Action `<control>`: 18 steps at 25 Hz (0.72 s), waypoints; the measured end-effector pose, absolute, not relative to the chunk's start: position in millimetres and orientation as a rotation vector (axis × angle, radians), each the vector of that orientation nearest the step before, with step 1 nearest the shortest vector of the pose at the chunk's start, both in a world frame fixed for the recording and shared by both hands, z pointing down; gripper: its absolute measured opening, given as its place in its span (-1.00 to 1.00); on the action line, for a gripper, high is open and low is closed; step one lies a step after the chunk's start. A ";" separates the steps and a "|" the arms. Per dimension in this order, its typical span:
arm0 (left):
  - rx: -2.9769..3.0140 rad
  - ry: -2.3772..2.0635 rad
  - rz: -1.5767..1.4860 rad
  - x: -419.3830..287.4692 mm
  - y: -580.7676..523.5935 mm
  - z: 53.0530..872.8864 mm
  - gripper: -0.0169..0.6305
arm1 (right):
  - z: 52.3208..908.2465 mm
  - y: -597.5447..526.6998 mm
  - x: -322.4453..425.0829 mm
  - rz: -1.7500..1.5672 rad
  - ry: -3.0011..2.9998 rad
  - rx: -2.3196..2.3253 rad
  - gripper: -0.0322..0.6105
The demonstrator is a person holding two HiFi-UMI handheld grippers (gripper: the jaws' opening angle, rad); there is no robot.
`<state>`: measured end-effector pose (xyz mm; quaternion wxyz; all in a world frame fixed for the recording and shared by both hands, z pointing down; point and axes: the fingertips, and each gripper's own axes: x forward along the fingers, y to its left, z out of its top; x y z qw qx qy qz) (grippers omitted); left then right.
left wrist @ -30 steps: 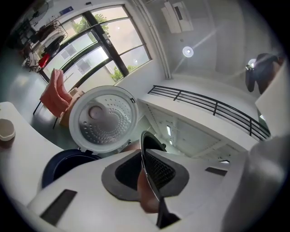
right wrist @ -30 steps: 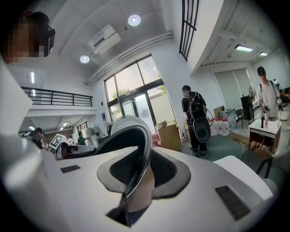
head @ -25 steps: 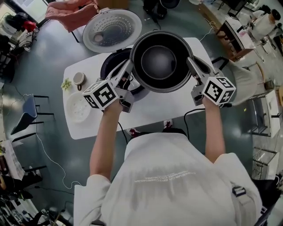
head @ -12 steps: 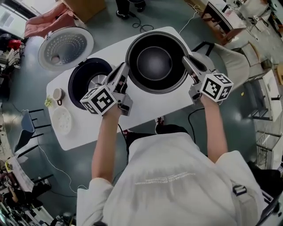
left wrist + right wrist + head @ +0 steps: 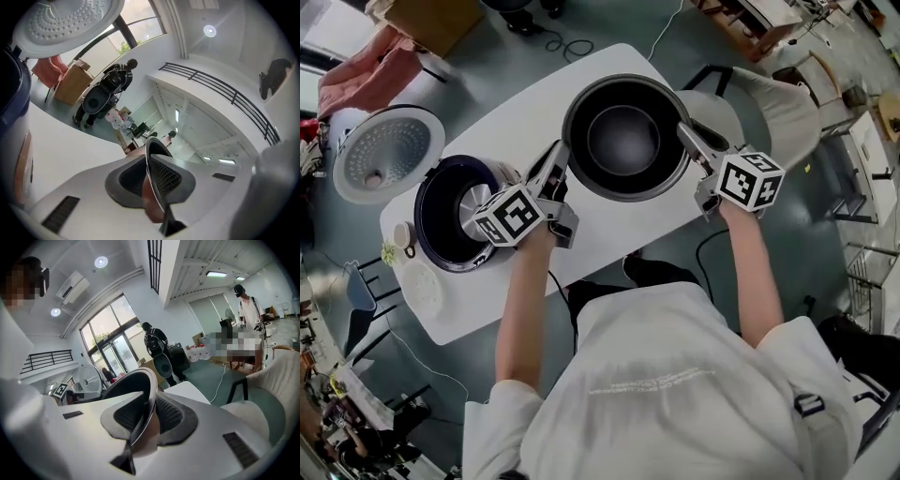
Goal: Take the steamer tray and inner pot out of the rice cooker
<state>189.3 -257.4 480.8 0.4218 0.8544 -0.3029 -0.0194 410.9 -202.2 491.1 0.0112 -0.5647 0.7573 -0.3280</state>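
The dark metal inner pot (image 5: 623, 139) is empty and is held by its rim over the right half of the white table (image 5: 614, 234). My left gripper (image 5: 561, 169) is shut on the rim's left side. My right gripper (image 5: 684, 139) is shut on the rim's right side. In the left gripper view the thin rim (image 5: 151, 161) runs between the dark pads (image 5: 171, 180). The right gripper view shows the rim (image 5: 149, 401) pinched the same way. The open rice cooker (image 5: 455, 211) stands at the table's left, its lid (image 5: 386, 155) swung back. A white perforated steamer tray (image 5: 420, 286) lies near the table's left corner.
A small cup (image 5: 401, 234) and a green sprig sit left of the cooker. A pale chair (image 5: 755, 98) stands just beyond the table's right end. Cables trail on the floor. People and boxes stand far off in the room.
Both grippers have carried the pot to the right and downward, away from the cooker's opening. The cooker's cavity now shows bare at the left.
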 end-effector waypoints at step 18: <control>1.942 -0.706 0.076 228.8 -286.3 581.2 -0.83 | 590.1 -218.8 444.0 -1.286 2.249 -1.835 -0.63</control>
